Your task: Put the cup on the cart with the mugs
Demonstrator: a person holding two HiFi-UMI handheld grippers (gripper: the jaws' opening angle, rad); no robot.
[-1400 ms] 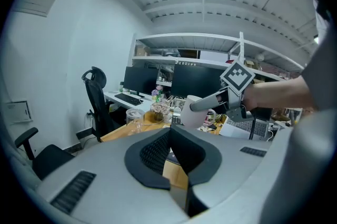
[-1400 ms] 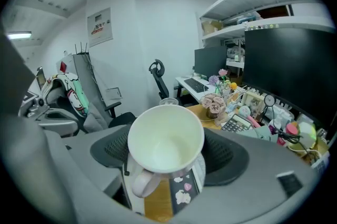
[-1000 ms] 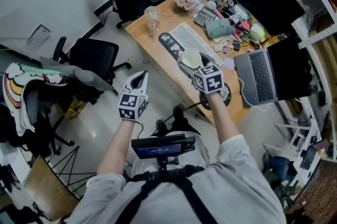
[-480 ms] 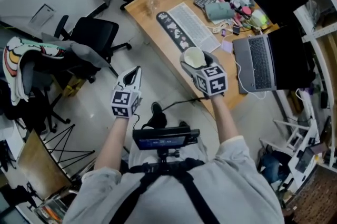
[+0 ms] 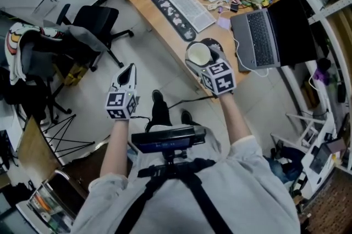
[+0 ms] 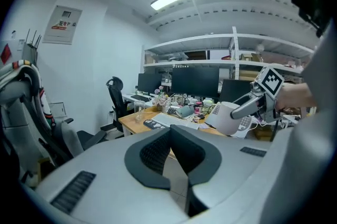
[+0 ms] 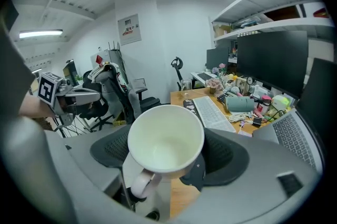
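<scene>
Noted since a second ago: sideways shift of both claws along the table edge, with keyboard and laptop now sitting higher in the head view. Right claw found spread wide and pinching a white cup by its wall, mouth toward the claw's camera, handle lowermost. Cup held in the air above the table near its edge, close to the laptop. Left claw found pressed together at the tips, nothing between, hovering over the floor, apart from the table, near a black office chair.
</scene>
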